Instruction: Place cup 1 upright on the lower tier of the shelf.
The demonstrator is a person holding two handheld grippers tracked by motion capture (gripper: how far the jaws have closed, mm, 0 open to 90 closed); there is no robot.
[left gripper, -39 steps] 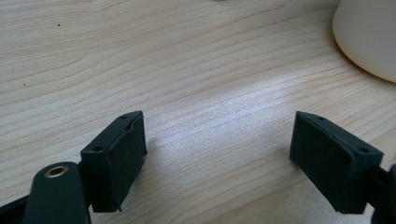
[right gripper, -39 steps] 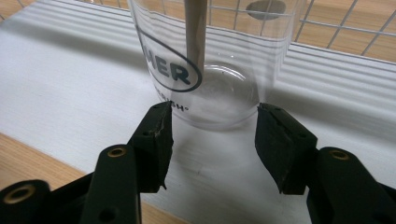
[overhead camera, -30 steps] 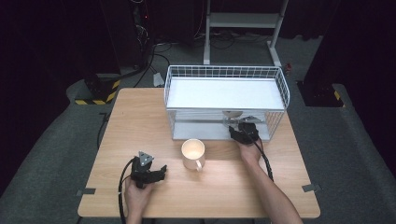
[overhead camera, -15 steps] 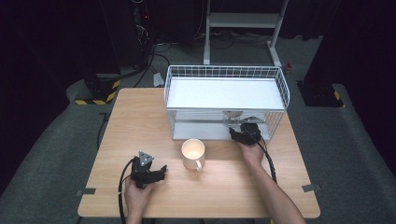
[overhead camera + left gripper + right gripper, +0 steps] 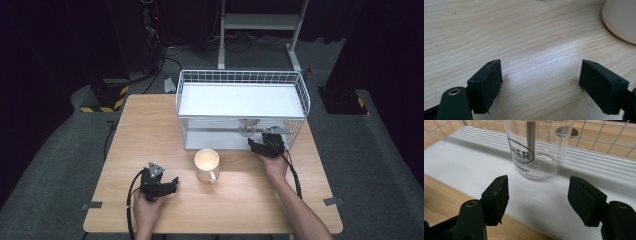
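A clear glass [image 5: 537, 147] with dark lettering stands on the white lower board [image 5: 474, 162] of a wire rack [image 5: 240, 80]. My right gripper [image 5: 539, 192] is open just in front of the glass, its jaws wide apart and touching nothing. From above, the right gripper [image 5: 260, 144] sits at the rack's front edge near the glass [image 5: 245, 129]. A cream mug [image 5: 206, 164] stands upright mid-table. My left gripper [image 5: 170, 183] rests low on the wood to the mug's left, open, and the mug's side [image 5: 621, 20] shows at the upper right in the left gripper view.
The wire rack has a white upper shelf [image 5: 240, 99] and mesh walls around the glass. The wooden table [image 5: 150, 125] has bare room to the left of the rack. Cables trail from both grippers. Dark floor and a metal stand [image 5: 260, 22] lie beyond.
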